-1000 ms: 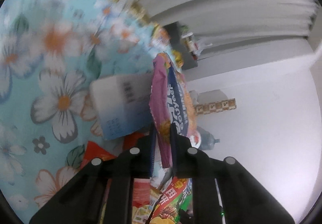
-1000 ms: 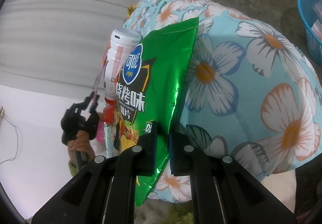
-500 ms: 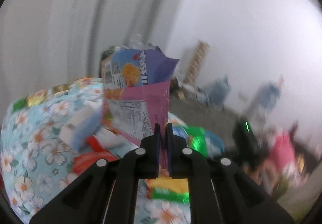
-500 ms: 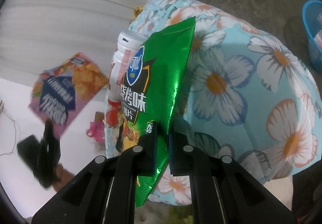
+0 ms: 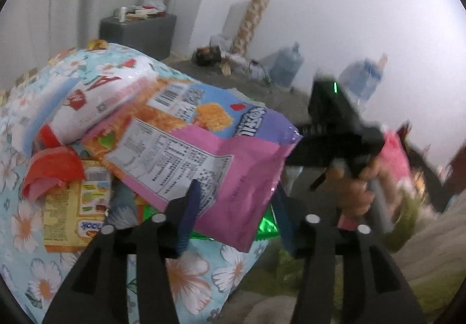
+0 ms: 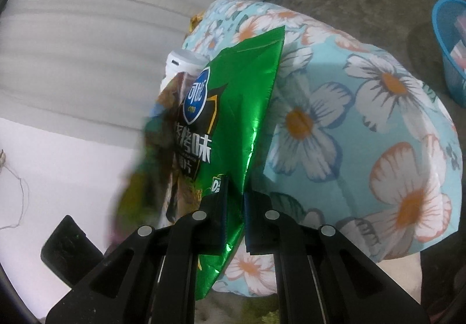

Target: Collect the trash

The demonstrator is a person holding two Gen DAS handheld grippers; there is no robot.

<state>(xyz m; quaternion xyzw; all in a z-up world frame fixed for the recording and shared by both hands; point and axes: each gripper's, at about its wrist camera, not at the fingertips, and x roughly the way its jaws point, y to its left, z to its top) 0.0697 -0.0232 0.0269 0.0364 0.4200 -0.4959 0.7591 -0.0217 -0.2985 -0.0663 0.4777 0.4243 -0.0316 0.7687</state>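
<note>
Black plastic fingers with blue pads form the left gripper (image 5: 233, 216), whose jaws are opening; the pink snack bag (image 5: 221, 166) lies between them, its lower edge against the left pad while the right pad stands clear of it. That bag, printed with a barcode, a nutrition table and a purple-blue top, lies across a heap of wrappers on the floral bag (image 5: 186, 277): a white pouch (image 5: 87, 108) with red lettering, a crumpled red wrapper (image 5: 52, 172), and a yellow packet (image 5: 72, 216) below it. A strip of green foil shows just under the pink bag's lower corner. To the right, blurred, a hand (image 5: 354, 193) grips the handle of the right gripper. Behind stand a grey cabinet (image 5: 137, 33), a patterned roll (image 5: 250, 21) and 2 large water jugs against the white wall.

In the right wrist view, the right gripper (image 6: 234, 216) is clamped on the lower edge of the green chip bag (image 6: 233, 120), which stands upright. A white bottle cap (image 6: 183, 60) shows behind its top edge. A blue basket (image 6: 450, 50) sits on the floor at far right.
</note>
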